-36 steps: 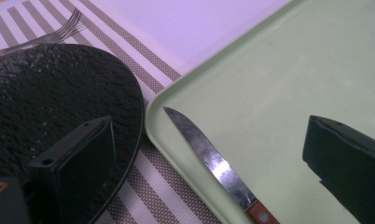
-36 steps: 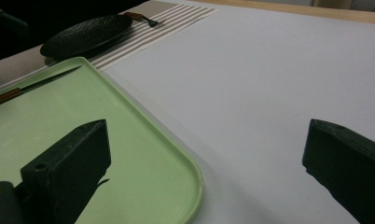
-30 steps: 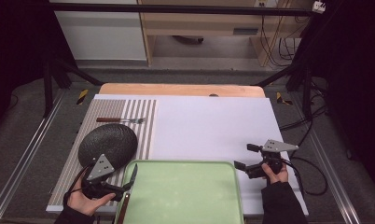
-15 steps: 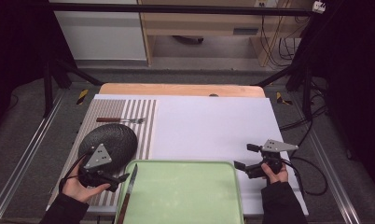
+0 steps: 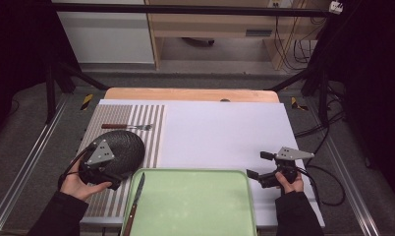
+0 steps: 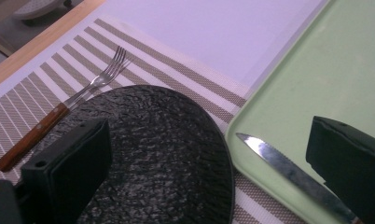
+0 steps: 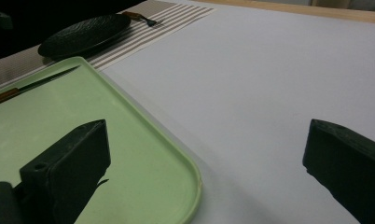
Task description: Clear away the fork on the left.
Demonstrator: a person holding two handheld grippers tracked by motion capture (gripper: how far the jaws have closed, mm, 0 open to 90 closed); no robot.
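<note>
A: Left claw (image 5: 118,179)?
B: Jaws wide, nothing held, hovering over the plate (image 5: 118,150), near edge, just left of the tray (image 5: 195,206).
A: Plate?
B: On the striped mat (image 5: 151,128), touching the tray's left rim as far as I can tell. Fork (image 5: 126,127) beyond the plate, apart from it.
A: Knife (image 5: 135,196)?
B: In the tray, along its left rim, tip toward the plate.
A: Right claw (image 5: 258,169)?
B: Wide, empty, just right of the tray, over the white desk (image 5: 225,132).
</note>
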